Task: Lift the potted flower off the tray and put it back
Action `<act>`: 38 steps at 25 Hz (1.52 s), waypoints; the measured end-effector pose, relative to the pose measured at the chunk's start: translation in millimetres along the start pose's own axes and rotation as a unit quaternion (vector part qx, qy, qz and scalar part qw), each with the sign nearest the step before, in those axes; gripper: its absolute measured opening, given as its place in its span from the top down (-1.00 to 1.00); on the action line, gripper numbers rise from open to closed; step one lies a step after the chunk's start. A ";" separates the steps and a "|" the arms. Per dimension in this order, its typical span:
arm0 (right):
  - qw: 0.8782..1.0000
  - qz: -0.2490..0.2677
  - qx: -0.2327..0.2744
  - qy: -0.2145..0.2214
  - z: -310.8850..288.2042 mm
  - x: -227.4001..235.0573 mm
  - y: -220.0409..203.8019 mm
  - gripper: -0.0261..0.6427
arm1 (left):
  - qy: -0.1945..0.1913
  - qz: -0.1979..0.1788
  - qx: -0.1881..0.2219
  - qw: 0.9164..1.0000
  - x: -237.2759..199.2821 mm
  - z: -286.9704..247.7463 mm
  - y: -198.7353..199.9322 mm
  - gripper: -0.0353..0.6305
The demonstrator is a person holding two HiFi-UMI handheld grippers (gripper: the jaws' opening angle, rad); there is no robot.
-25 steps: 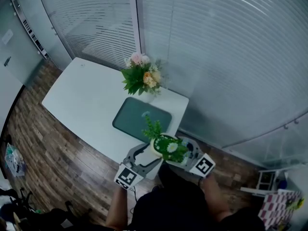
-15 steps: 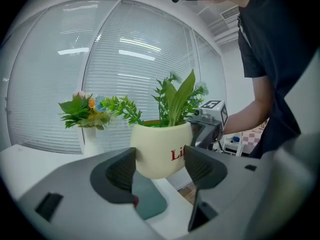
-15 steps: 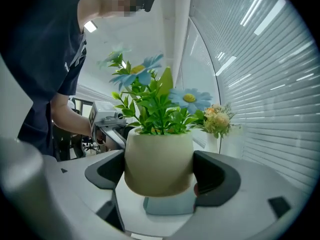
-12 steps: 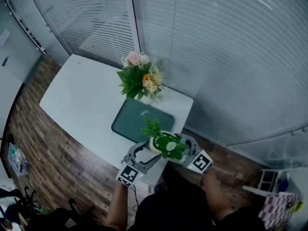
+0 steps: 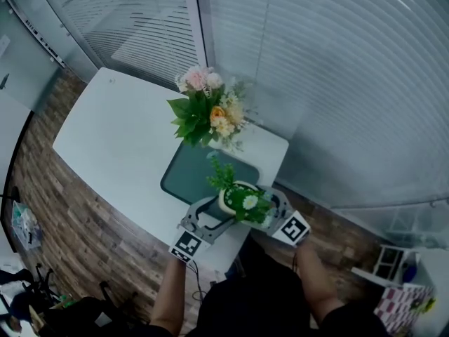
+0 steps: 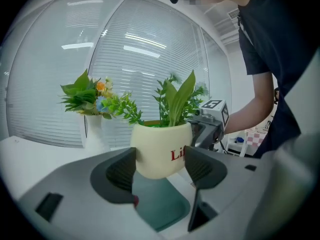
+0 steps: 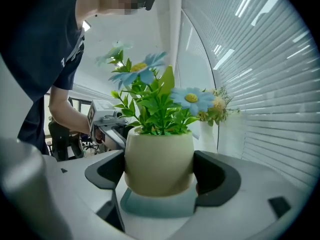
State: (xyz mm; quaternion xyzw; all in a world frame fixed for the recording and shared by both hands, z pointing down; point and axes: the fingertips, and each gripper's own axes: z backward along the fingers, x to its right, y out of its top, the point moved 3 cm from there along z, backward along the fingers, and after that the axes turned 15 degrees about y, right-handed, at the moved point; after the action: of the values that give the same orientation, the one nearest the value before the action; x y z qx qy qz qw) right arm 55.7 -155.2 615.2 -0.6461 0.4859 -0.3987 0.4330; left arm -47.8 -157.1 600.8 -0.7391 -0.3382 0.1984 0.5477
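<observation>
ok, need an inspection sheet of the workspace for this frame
surface: white table, no spills seen.
job's things: potted flower in a cream pot, held over the near end of the dark green tray; it looks lifted clear of the tray.
clutter: vase of flowers on the table beyond the tray.
grippers: left tongs and right tongs each closed on the pot, from opposite sides.
cables: a thin lead seems to hang below the left tongs' marker cube; not certain.
surroundings: glass walls with blinds, wood-pattern floor.
</observation>
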 end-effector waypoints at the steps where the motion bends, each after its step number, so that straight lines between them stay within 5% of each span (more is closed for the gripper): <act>1: 1.000 -0.001 -0.001 0.000 -2.2 3.5 -2.3 -0.27 | -0.002 0.005 -0.008 1.000 -2.3 -3.7 -3.7 0.01; 38: 0.999 -0.031 -0.036 -0.023 -44.2 83.9 -81.6 -0.27 | -0.018 0.019 -0.099 0.995 -44.4 -90.7 -83.4 0.01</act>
State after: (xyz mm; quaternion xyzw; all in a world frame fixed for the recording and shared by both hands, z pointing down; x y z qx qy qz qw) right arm 55.0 -232.0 714.0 -0.6849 0.4700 -0.3789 0.4080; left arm -41.9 -235.9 705.3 -0.7922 -0.3518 0.1873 0.4621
